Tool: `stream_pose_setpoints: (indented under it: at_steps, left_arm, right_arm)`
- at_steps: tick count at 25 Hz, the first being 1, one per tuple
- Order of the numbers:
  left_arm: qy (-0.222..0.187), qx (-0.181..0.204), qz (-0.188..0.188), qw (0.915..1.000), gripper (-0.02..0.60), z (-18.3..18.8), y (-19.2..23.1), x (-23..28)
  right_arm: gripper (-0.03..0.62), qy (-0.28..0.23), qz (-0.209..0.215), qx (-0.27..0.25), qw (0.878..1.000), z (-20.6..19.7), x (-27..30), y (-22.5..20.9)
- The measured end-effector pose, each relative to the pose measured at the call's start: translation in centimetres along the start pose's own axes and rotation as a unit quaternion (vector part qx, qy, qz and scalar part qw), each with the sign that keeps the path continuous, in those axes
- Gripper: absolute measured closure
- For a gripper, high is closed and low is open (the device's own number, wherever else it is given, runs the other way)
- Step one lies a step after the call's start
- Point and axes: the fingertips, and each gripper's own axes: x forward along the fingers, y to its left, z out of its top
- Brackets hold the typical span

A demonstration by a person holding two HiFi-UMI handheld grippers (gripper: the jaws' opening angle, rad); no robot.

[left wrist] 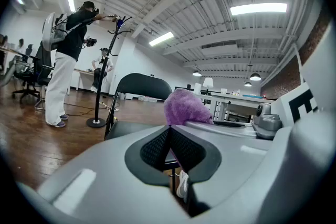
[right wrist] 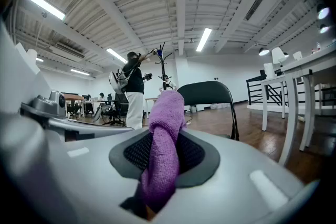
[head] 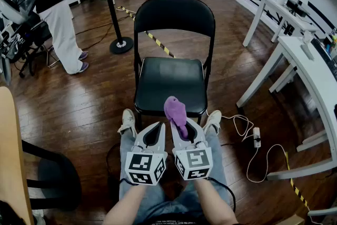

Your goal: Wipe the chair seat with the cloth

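A black folding chair [head: 171, 18] stands in front of me, its padded seat [head: 169, 76] bare. My right gripper [head: 185, 131] is shut on a purple cloth [head: 176, 113], which sticks up past the jaw tips just short of the seat's front edge. The same cloth [right wrist: 160, 155] runs between the pads in the right gripper view. My left gripper [head: 152, 134] hangs beside it, shut and holding nothing. In the left gripper view the cloth [left wrist: 186, 107] bulges to the right and the chair [left wrist: 139, 97] stands ahead.
A person in white trousers [head: 63, 29] stands at the back left beside a round-based coat stand [head: 120, 43]. White tables [head: 300, 55] line the right side, with a cable and power strip [head: 256, 137] on the wood floor. A wooden tabletop [head: 10, 160] edges the left.
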Motion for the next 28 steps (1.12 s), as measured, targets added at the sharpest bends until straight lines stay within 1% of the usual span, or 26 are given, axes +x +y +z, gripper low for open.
stream_pose_setpoints:
  at_steps: [5, 9, 14, 17, 21, 28]
  left_arm:
    - [-0.001, 0.0, -0.006, 1.0, 0.578, 1.1, 1.7, 3.0]
    - [0.002, -0.003, 0.0, 1.0, 0.578, 1.6, 3.0, 4.7]
    - [0.002, -0.006, 0.007, 1.0, 0.577, 2.0, 4.5, 5.5]
    - [0.005, -0.006, 0.014, 0.9999, 0.577, 1.8, 4.9, 6.0]
    - [0.002, -0.009, 0.023, 0.9997, 0.577, 2.5, 5.9, 6.9]
    - [-0.004, -0.014, 0.037, 0.9992, 0.577, 3.3, 6.6, 9.0]
  right_arm:
    - [0.507, 0.001, -0.002, 0.002, 1.0, 0.4, 4.0, -1.4]
    - [0.507, 0.01, 0.008, 0.006, 1.0, 0.1, 6.2, -1.6]
    - [0.507, 0.018, 0.013, 0.007, 1.0, -0.1, 8.0, -1.7]
    - [0.507, 0.025, 0.021, 0.007, 0.999, -0.2, 8.8, -1.6]
    - [0.507, 0.025, 0.034, 0.0, 0.999, 0.4, 10.1, -1.3]
    - [0.506, 0.031, 0.045, -0.017, 0.998, 0.8, 12.0, -3.0]
